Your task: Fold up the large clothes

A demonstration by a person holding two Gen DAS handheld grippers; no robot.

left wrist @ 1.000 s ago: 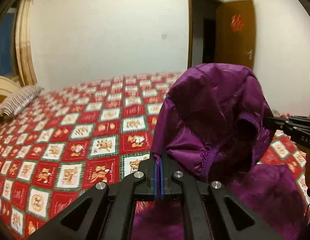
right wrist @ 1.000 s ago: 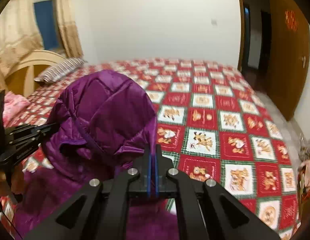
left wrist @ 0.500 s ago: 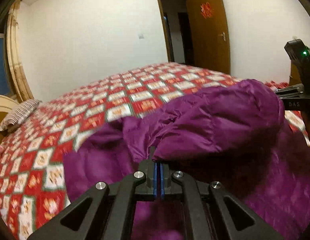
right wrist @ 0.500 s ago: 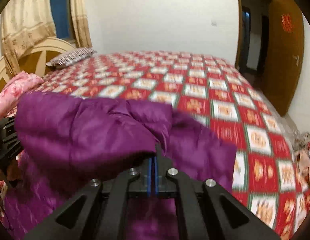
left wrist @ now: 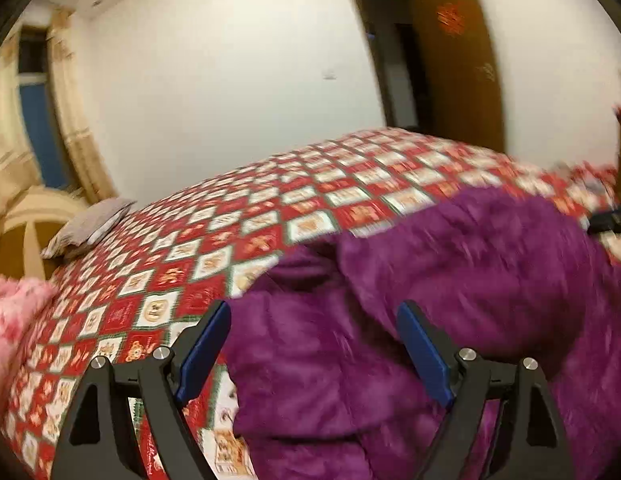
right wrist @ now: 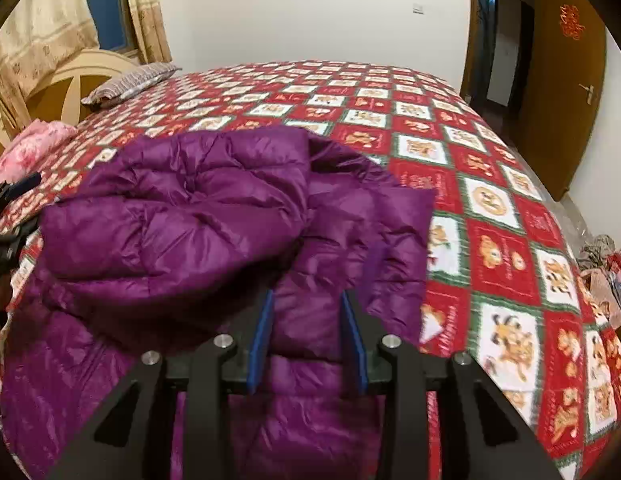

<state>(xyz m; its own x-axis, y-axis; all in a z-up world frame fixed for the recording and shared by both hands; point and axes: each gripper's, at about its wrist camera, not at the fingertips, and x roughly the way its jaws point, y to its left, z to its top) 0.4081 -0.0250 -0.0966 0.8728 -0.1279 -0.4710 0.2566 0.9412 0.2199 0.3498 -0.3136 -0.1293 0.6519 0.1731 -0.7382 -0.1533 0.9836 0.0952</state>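
A purple puffer jacket (right wrist: pixel 182 232) lies on the bed, its hood end folded over onto the body. It also shows, blurred, in the left wrist view (left wrist: pixel 450 280). My left gripper (left wrist: pixel 312 320) is open wide, just above the jacket's left edge, holding nothing. My right gripper (right wrist: pixel 306 308) is partly open over the jacket's right side, with fabric showing between the blue pads (right wrist: pixel 260 340) but not pinched. The left gripper shows at the left edge of the right wrist view (right wrist: pixel 6 208).
The bed carries a red, white and green patchwork quilt (right wrist: pixel 490 208). A striped pillow (right wrist: pixel 130 82) and a wooden headboard (right wrist: pixel 58 88) lie far left, with pink bedding (right wrist: pixel 26 148) beside them. A brown door (right wrist: pixel 566 80) stands open at right. Clutter (right wrist: pixel 602 272) lies beside the bed.
Both grippers were shut on the jacket's hood end and carried it forward and down onto the body. Now both have opened and let it go; the jacket lies folded.
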